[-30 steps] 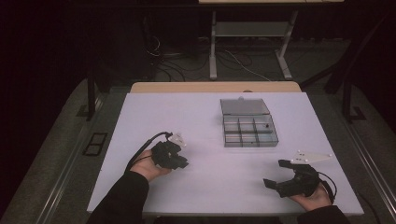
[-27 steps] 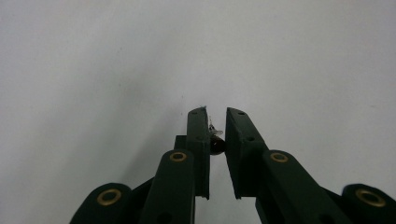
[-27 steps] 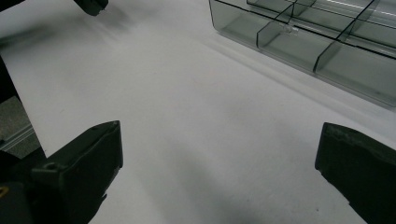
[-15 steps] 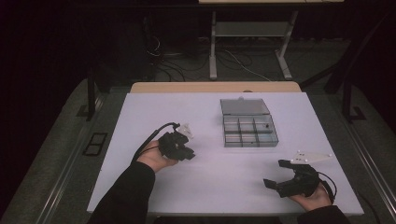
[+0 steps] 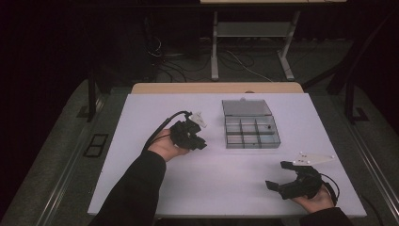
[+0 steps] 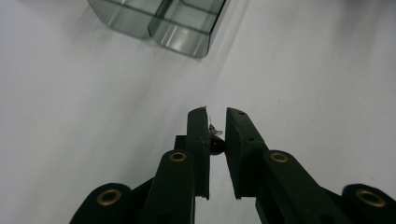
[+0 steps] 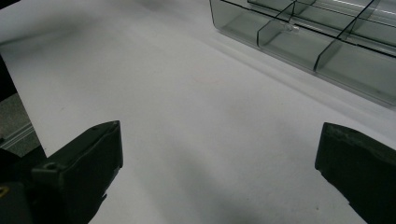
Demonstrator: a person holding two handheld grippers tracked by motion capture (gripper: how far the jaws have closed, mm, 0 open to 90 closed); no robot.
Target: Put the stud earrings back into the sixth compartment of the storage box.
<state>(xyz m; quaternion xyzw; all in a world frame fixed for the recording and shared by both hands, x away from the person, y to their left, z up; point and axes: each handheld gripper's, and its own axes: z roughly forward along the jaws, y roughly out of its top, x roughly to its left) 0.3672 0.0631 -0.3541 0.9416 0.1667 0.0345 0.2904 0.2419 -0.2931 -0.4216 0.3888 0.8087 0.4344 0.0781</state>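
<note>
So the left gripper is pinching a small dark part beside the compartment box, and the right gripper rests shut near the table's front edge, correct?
Not quite: the right gripper is open, not shut. The right gripper view shows its jaws standing far apart over the bare table with nothing between them. The rest holds: the left gripper pinches a small dark part beside the compartment box.

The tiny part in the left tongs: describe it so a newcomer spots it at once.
On the white table, left of the clear compartment box, find the left tongs. Pinched between their black jaws is a small dark bead-like piece with a thin metal tip.
</note>
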